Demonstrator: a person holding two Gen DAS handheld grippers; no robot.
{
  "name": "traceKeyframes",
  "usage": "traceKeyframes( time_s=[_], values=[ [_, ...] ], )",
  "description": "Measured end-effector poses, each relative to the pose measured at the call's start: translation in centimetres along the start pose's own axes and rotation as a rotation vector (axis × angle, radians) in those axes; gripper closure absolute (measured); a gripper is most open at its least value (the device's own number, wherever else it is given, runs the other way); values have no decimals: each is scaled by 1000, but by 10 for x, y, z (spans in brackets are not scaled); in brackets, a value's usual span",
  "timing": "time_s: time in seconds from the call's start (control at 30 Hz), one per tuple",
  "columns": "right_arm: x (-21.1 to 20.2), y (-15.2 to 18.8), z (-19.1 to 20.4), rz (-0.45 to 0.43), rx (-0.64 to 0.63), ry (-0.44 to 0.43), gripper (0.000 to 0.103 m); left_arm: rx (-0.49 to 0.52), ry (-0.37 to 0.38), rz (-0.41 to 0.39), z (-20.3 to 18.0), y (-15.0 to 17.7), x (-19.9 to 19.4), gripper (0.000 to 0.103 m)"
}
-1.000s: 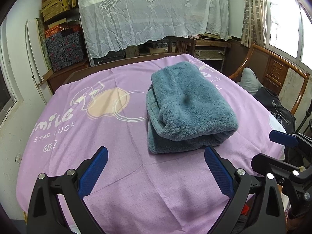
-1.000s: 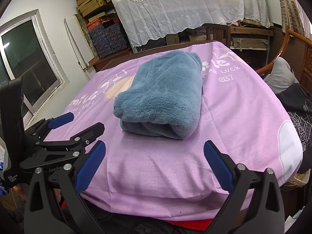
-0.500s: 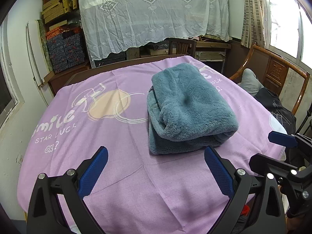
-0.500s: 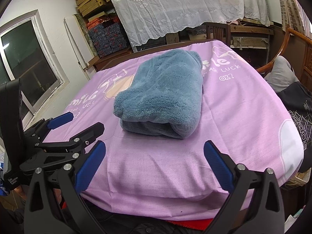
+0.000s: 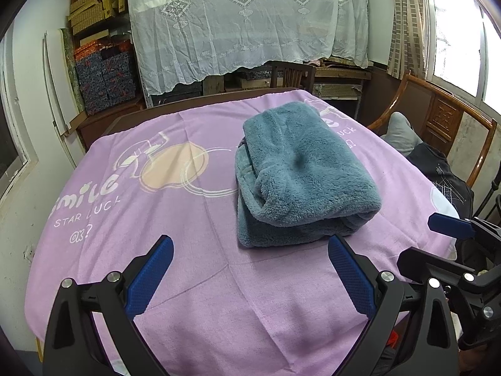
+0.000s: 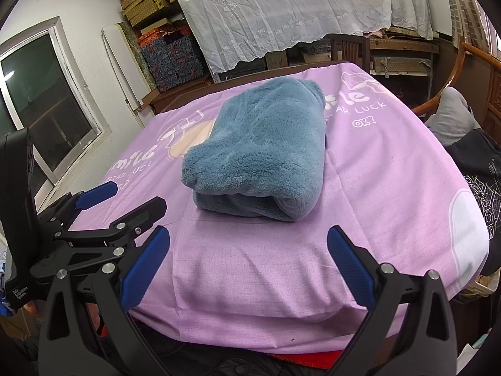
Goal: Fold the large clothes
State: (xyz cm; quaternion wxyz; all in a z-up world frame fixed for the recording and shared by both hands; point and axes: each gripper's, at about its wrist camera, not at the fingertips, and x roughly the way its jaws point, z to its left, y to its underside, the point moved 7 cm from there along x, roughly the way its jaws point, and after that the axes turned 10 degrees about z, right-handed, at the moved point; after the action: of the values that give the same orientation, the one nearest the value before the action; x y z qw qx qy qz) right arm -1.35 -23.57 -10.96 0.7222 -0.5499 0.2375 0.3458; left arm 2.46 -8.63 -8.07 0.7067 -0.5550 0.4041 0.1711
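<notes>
Folded fleece lies on the purple cloth, both tongs clear of it.

The fleece sits mid-surface, right of the "smile" print, its rolled edge toward the cameras. The left tongs and right tongs hover near the cloth's near edge, each spread wide and holding nothing, with blue pads apart.

White lace curtain, stacked boxes, wooden chair, bright window
</notes>
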Motion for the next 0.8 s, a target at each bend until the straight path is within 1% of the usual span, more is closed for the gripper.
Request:
traceKeyframes(
  time_s=[0.8],
  values=[
    [0,0,-1,2,1,-2,5,4,-30,-7,0,0,2,4]
  ],
)
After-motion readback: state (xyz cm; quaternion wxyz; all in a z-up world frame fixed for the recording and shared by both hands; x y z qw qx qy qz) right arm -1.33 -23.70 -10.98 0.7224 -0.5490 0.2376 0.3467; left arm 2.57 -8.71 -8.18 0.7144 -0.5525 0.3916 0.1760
